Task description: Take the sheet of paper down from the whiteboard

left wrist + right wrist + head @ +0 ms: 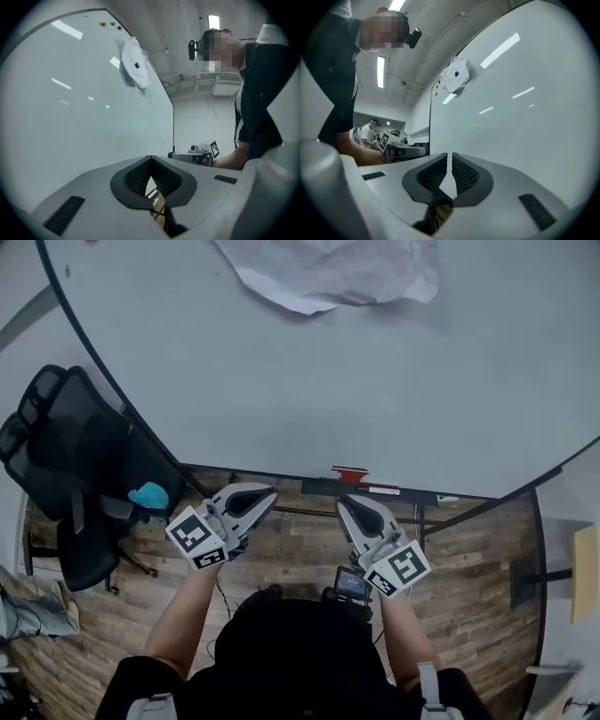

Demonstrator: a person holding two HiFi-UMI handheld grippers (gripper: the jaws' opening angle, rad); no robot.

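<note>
A crumpled white sheet of paper [328, 273] hangs high on the whiteboard [375, 399]. A dark blue magnet [137, 65] pins it near its middle, and the sheet [456, 75] with its magnet shows in both gripper views. Both grippers are held low in front of the board, well below the sheet and pointing at the board. My left gripper [265, 493] is shut with nothing between its fingers. The right gripper [346, 506] is also shut and empty. Each gripper appears in the other's view: the right one [197, 154] and the left one [405, 151].
The board's tray [375, 488] carries a red item [350, 472] just ahead of the grippers. A black office chair [66, 474] with a teal object [148, 495] stands to the left on the wooden floor. Small coloured magnets [111, 24] sit near the board's top. People stand far off [372, 129].
</note>
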